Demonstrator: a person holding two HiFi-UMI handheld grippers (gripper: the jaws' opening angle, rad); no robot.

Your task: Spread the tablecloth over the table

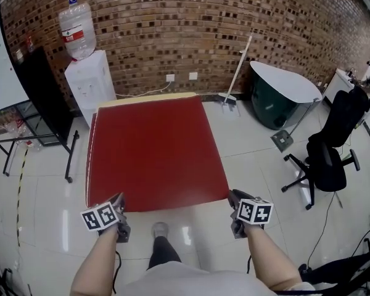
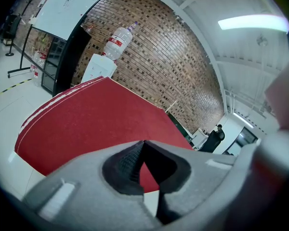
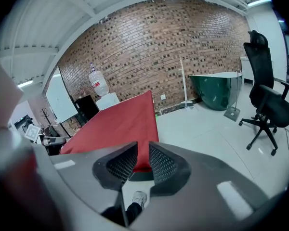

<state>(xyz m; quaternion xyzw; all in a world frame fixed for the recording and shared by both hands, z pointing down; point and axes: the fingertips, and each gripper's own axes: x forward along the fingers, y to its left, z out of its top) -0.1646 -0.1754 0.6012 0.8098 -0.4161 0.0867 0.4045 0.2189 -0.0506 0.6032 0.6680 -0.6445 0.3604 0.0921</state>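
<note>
Tablecloth (image 1: pixel 154 153): red, lying flat over the table (image 1: pixel 149 98) and covering nearly all of it. Only a pale strip of table edge shows on the far side, and the near edge reaches the two grippers.
Left gripper (image 1: pixel 118 198): at the near left corner of the tablecloth. Its jaws are closed tip to tip, with red cloth showing behind and below the tips in the left gripper view (image 2: pixel 143 142). I cannot tell whether a fold is pinched.
Right gripper (image 1: pixel 233 195): at the near right corner. Its jaws stand narrowly apart with nothing between them (image 3: pixel 143 153). The gap shows the cloth's edge, the floor and a shoe (image 3: pixel 138 197).
Surroundings: water dispenser (image 1: pixel 89 82) just beyond the table against the brick wall (image 1: pixel 191 29). A black office chair (image 1: pixel 333 147) stands well off to the right.
</note>
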